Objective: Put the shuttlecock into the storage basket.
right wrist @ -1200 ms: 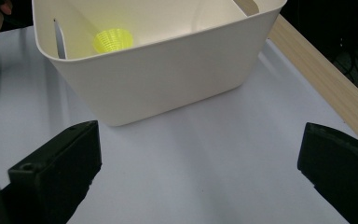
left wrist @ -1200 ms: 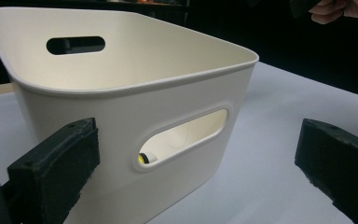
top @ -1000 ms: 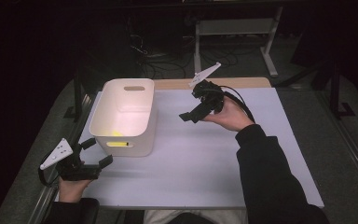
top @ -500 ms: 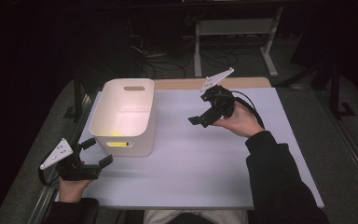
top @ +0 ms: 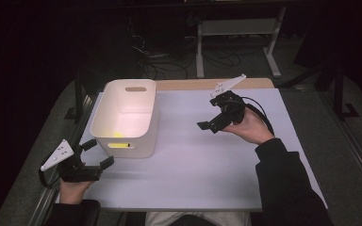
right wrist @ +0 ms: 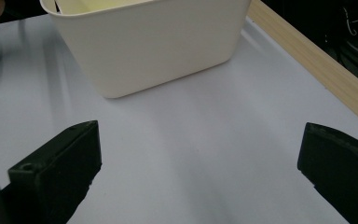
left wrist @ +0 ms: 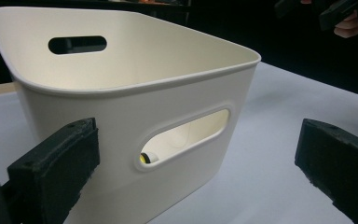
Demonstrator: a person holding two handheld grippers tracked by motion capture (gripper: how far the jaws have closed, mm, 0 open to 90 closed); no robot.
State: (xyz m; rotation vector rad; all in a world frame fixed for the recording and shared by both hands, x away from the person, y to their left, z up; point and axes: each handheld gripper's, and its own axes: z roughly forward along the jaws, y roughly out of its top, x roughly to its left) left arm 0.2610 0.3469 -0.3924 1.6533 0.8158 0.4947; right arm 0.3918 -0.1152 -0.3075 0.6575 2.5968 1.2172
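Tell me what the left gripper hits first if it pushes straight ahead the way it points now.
Most likely the near wall of the white bin, around its handle slot. The left gripper, jaws open and empty, points straight at that wall, with bare table between. The gap's depth is hard to judge.

The bin [top: 127, 117] was a cream-white plastic tub with rounded corners, wider at the rim than at the base, and a slot handle cut into each short end. It stood upright on the left part of the desk [top: 193, 160]. A small yellow thing [left wrist: 144, 158] lay inside on its floor, seen through the near slot.
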